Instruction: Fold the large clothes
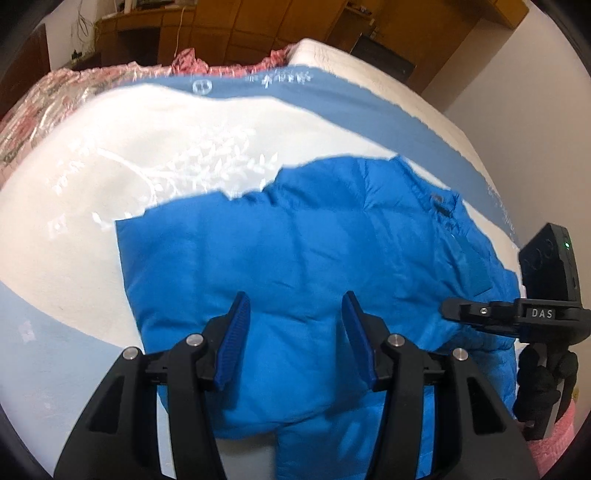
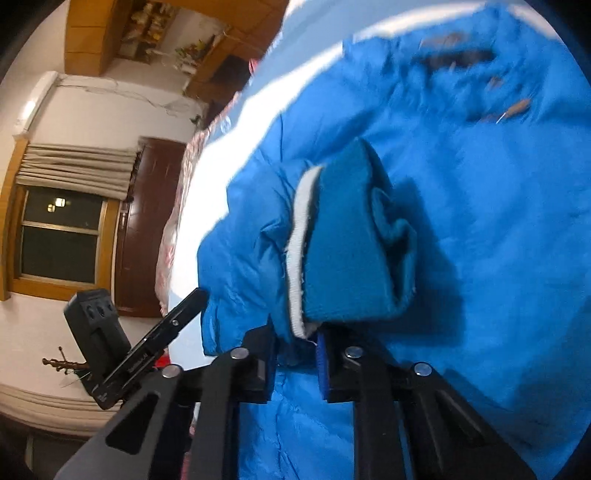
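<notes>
A bright blue puffer jacket (image 1: pixel 314 251) lies spread on the bed. My left gripper (image 1: pixel 295 317) hovers over its near part, open, with blue pads (image 1: pixel 236 332) apart and only the fabric below them. In the right wrist view my right gripper (image 2: pixel 295 350) is shut on the jacket's sleeve (image 2: pixel 251 251) just below the teal knit cuff (image 2: pixel 347 243) with its white rib edge. The cuff stands up folded over the jacket body (image 2: pixel 480 221). The right gripper (image 1: pixel 461 312) also shows at the jacket's right edge in the left wrist view, held by a black-gloved hand (image 1: pixel 543 384).
The bed has a white and blue sheet (image 1: pixel 147 147) with a leaf print. A pink floral quilt (image 1: pixel 44 99) lies at its far left edge. Wooden cabinets (image 1: pixel 240 33) stand behind. A window (image 2: pixel 59 240) and a dark door (image 2: pixel 147 221) are on the wall.
</notes>
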`<state>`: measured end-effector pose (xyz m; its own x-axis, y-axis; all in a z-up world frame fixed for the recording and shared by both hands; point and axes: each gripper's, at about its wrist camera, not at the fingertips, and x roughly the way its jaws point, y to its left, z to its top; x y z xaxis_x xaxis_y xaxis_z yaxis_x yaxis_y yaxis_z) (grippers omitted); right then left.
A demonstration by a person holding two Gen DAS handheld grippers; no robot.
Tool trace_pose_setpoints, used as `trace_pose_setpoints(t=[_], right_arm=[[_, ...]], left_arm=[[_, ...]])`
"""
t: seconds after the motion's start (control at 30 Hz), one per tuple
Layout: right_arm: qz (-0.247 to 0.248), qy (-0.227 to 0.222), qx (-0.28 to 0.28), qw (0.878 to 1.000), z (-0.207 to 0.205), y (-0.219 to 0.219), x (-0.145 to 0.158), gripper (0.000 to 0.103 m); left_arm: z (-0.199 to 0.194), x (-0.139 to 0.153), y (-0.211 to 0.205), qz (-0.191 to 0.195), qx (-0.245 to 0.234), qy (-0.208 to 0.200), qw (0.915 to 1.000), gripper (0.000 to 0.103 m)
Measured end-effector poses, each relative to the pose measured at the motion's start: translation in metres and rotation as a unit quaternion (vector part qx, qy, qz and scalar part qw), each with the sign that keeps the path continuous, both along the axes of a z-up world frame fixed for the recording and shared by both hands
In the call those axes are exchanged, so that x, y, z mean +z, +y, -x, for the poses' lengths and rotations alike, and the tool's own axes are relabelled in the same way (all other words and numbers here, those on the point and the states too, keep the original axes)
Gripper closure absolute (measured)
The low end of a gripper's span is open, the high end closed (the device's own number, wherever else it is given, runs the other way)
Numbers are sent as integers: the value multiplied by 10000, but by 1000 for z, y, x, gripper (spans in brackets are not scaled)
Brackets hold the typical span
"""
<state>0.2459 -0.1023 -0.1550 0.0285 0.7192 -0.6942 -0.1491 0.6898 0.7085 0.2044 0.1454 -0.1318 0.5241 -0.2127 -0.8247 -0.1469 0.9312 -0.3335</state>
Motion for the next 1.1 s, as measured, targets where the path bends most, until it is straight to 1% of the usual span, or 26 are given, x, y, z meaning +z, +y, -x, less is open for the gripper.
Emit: trace_pose_setpoints(t=[0.07, 0.13, 0.23, 0.33, 0.47, 0.53, 0.6, 0.67, 0.73, 0.83, 0.9, 0.93, 1.0, 1.07, 1.1], right_arm=[[58, -267, -111, 9996, 3, -19, 17, 88], [122, -426, -238, 9987, 6, -37, 30, 88], [268, -631, -575, 9960, 10, -77, 47, 88], [428, -804, -960, 9912, 17, -118, 60, 88], [821, -956, -1566, 9796, 25, -185, 70, 88], [792, -876, -1793, 9767, 28, -210, 67, 88], [844, -837, -1932, 9739, 31, -223, 64, 88], [851, -714, -2017, 9731, 32, -231, 53, 88], [921, -614, -1998, 9736, 33, -228, 42, 88], [1218, -529, -1937, 9720, 30, -219, 27, 88], [1409, -293, -1870, 9718, 26, -216, 5, 87], [1431, -190, -1853, 9720, 25, -215, -6, 86], [1325, -117, -1896, 9728, 25, -216, -17, 86], [1194, -73, -1949, 9735, 23, -220, -17, 84], [1198, -51, -1958, 9733, 24, -221, -14, 80]], left_arm=[[1, 12, -1, -11, 15, -144, 9999, 52], [1, 21, -3, -32, -12, -259, 9997, 52], [-3, 28, -10, -84, -82, -373, 9992, 52], [-9, 31, -22, -89, -243, -421, 9988, 53], [-18, 27, -44, -195, -488, -360, 9980, 53], [-25, 19, -56, -216, -607, -258, 9976, 53], [-33, 8, -65, -237, -691, -122, 9973, 54], [-39, -4, -72, -328, -754, 40, 9966, 56], [-43, -12, -75, -424, -774, 144, 9960, 56], [-47, -24, -75, -459, -804, 258, 9954, 56], [-48, -30, -74, -448, -821, 292, 9952, 55], [-48, -32, -75, -467, -845, 293, 9949, 55], [-48, -35, -76, -508, -881, 292, 9944, 55], [-50, -34, -76, -503, -877, 324, 9943, 55], [-50, -32, -76, -525, -876, 342, 9942, 55]])
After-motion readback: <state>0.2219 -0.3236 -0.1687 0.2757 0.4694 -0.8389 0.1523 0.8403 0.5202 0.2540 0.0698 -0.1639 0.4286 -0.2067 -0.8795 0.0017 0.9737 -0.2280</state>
